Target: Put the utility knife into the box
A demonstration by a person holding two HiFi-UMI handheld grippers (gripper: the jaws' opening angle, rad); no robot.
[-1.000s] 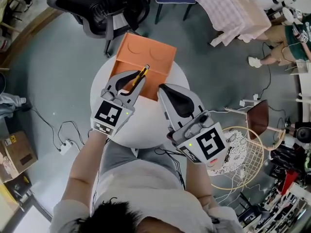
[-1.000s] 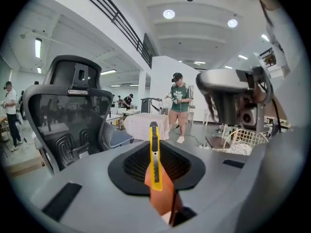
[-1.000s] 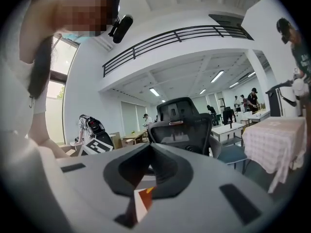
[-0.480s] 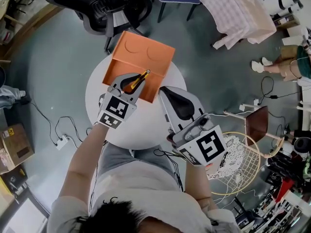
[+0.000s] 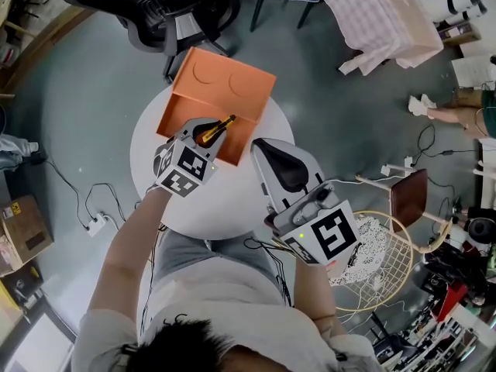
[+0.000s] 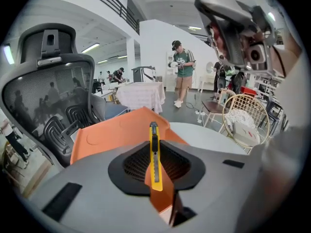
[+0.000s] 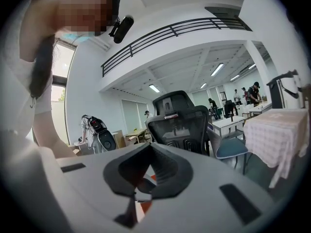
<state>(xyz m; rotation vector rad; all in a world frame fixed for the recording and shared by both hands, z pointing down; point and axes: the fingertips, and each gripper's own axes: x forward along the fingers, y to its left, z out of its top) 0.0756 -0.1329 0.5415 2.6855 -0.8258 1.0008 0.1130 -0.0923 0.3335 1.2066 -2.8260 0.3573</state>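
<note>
Nearest, the right gripper (image 5: pixel 262 147) hangs over the round white table (image 5: pixel 225 200), its jaws together on nothing, just beside the near corner of the box. Ahead of it, the left gripper (image 5: pixel 211 132) is clamped on the yellow utility knife (image 5: pixel 223 122), whose tip points forward over the near part of the open orange box (image 5: pixel 225 84). The knife is not yet released. It seems best to lower it flat toward the box floor, clear of the near wall, before parting the jaws. A black office chair (image 5: pixel 155 6) stands beyond.

Open-topped box (image 5: pixel 225 91) offers free entry; office chair (image 5: pixel 147 6) stands beyond.
</note>
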